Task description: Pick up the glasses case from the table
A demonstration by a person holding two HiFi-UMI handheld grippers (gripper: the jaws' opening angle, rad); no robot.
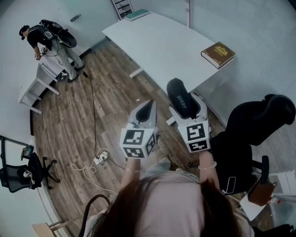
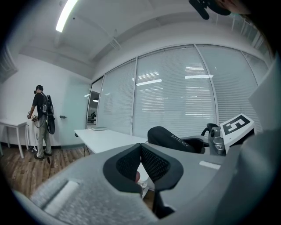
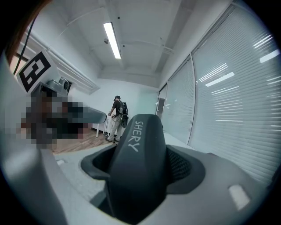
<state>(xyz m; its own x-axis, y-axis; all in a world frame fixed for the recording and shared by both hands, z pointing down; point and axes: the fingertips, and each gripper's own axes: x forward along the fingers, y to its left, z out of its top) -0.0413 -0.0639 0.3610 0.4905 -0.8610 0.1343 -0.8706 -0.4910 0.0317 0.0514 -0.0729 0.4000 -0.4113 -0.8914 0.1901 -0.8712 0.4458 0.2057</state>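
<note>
Pick looks done: right gripper (image 1: 186, 110) fingers clamp glasses case (image 1: 178, 95) above bench (image 1: 157, 44). Left gripper (image 1: 147, 110) fingers closed, empty. Next: hold steady.

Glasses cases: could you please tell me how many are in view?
1. The glasses case is clamped in the right gripper, held in the air by the edge of the white table. The left gripper is shut, empty.

A white counter (image 1: 157, 44) carries a brown hardcover book (image 1: 218, 54) near one end and a teal book (image 1: 137, 14) at the far end.
</note>
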